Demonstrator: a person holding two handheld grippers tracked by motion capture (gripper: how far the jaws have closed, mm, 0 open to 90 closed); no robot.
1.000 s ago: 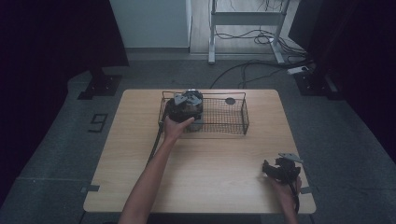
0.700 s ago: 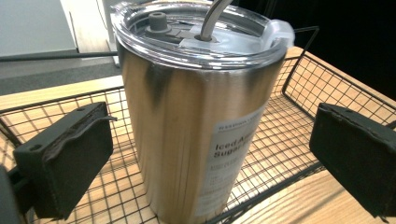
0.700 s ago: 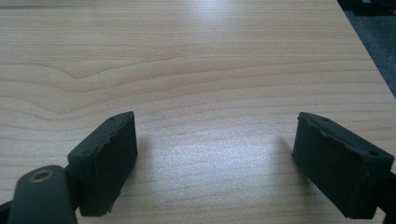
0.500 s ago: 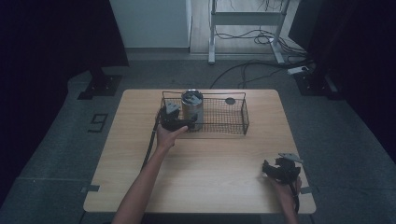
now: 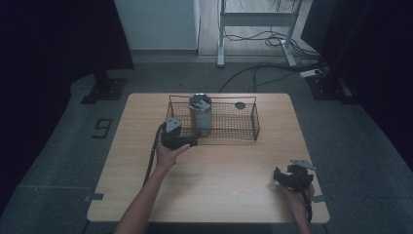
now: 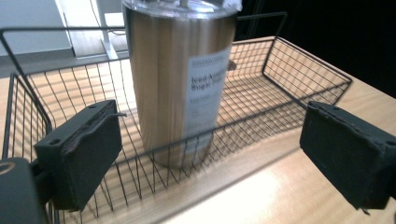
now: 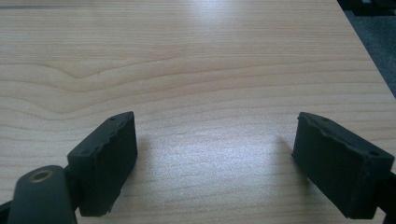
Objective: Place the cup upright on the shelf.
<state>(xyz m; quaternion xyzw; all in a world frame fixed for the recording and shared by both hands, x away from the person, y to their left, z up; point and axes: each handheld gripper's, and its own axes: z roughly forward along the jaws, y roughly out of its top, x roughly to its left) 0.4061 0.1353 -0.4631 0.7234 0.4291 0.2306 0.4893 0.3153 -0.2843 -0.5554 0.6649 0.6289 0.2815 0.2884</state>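
Observation:
A steel tumbler [image 5: 200, 114] with a clear lid and a white label stands upright in the left part of a black wire basket [image 5: 243, 127] at the back of the wooden table. Seen close in the left gripper view, the tumbler [image 6: 180, 74] rises behind the basket's near wall [image 6: 261, 114]. My left gripper [image 5: 191, 142] is open just in front of the basket's near left side, apart from the tumbler, its jaws wide with nothing between them. My right gripper [image 5: 278, 176] rests open low over the table near the front right corner, with bare wood between its jaws.
A small dark round object [image 5: 239, 105] lies by the basket's back right rim. The table's right edge [image 7: 369, 60] shows close in the right gripper view. Cables [image 5: 272, 39] and a desk frame stand on the floor beyond the table.
My left gripper has let go of the tumbler and drawn back out of the basket toward the person. The tumbler now stands alone in the basket. The right gripper has stayed put.

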